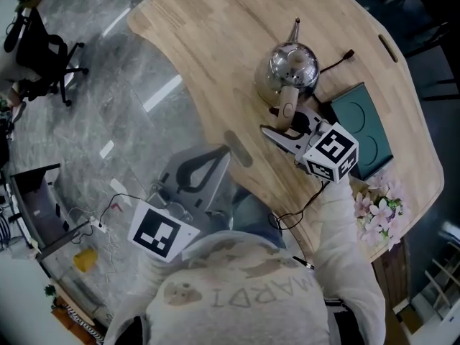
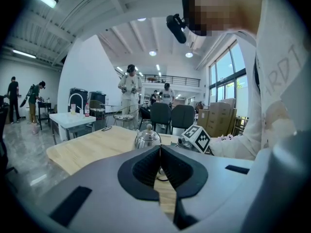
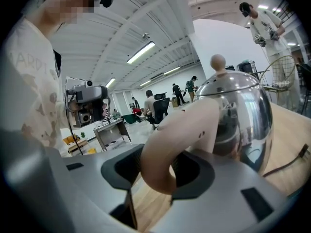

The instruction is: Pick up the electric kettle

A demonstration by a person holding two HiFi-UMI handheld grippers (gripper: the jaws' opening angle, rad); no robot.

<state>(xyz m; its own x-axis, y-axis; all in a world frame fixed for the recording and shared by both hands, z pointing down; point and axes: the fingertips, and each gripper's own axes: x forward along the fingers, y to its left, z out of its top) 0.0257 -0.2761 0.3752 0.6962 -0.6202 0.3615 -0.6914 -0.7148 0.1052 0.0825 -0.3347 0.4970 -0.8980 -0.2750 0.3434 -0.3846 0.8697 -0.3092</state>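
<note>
Closest to the lens, the beige handle (image 3: 181, 139) curves straight through the right gripper (image 3: 159, 170), and the two dark pads are clamped on it, one on each side. Behind the handle the electric kettle (image 3: 239, 111) gleams, polished steel with a round knob on the lid. From the head view it sits over the wooden table (image 1: 208, 42), near the far middle, thin spout pointing away from the person. Whether its base touches the wood, I can't tell. The right gripper comes in from the near side, its marker cube (image 1: 330, 153) riding just behind the jaws.

Over to the left gripper (image 2: 160, 152): pads pressed together at the tips, nothing between them. It hangs off the table's near edge, over the grey marble floor (image 1: 93, 106), well apart from the kettle, with its own cube (image 1: 162, 233) close to the person's pale sweatshirt (image 1: 244, 293).

Just right of the kettle lies a flat dark-green square pad (image 1: 365, 126). A black cable (image 1: 335, 63) runs off the kettle's far right side. Pale pink flowers (image 1: 378, 207) sit at the table's near right edge. People stand and sit in the hall behind
</note>
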